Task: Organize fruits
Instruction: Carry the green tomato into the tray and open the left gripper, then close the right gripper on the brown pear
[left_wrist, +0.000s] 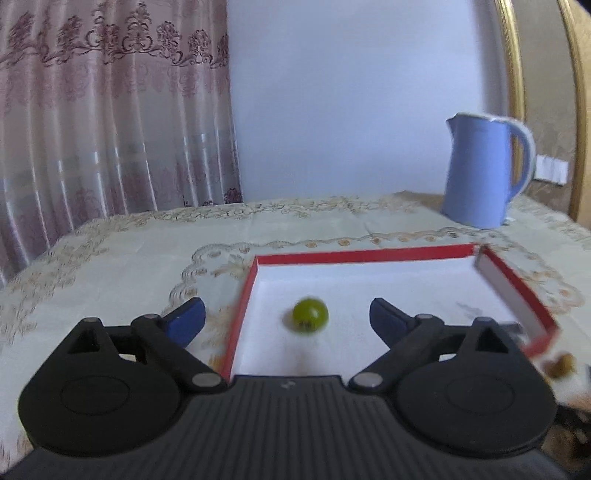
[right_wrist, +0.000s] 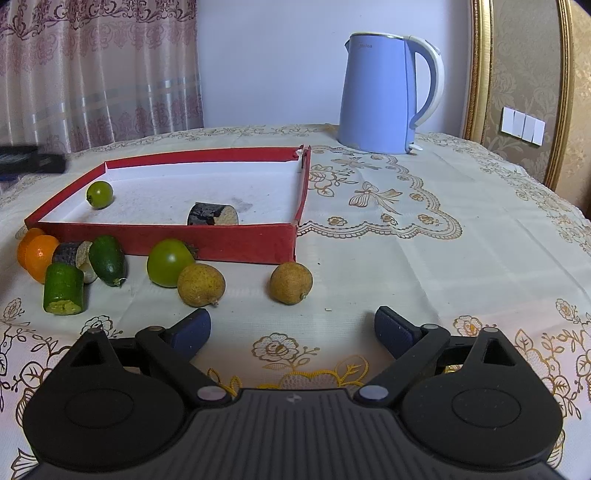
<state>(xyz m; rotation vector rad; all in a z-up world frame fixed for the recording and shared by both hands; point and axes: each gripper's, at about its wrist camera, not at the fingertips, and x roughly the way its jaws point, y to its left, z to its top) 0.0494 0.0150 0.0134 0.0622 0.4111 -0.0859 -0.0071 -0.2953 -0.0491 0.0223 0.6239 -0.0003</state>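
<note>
- Nearest the right-wrist camera, the right tool (right_wrist: 292, 326) hangs low over the embroidered cream tablecloth (right_wrist: 443, 258) on the desk, blue pads spread wide and empty.
- Just beyond it lie two tan round fruits, one (right_wrist: 290, 283) ahead of the gap and one (right_wrist: 201, 285) to its left, touching a green round fruit (right_wrist: 168, 262).
- Further left sit a dark green oval fruit (right_wrist: 107, 265), a cut green cylinder piece (right_wrist: 64, 288), a dark-skinned cut piece (right_wrist: 74, 254) and an orange (right_wrist: 37, 257), tightly bunched.
- Behind them stands the shallow red cardboard box with white lining (right_wrist: 207, 245), holding a small green round fruit (right_wrist: 99, 194) at its far left and a dark cut piece (right_wrist: 213, 214) near its front wall.
- Left tool (left_wrist: 287, 320) hovers over the box, pads spread, empty; the small green fruit below looks blurred, perhaps rolling.
- Risks, as I judge: round fruit may roll off when nudged; the bunched pile could scatter; the torn far-right box corner (right_wrist: 302, 151) is weak.
- Open room lies to the right; the blue kettle (right_wrist: 384, 96) stands far back.
</note>
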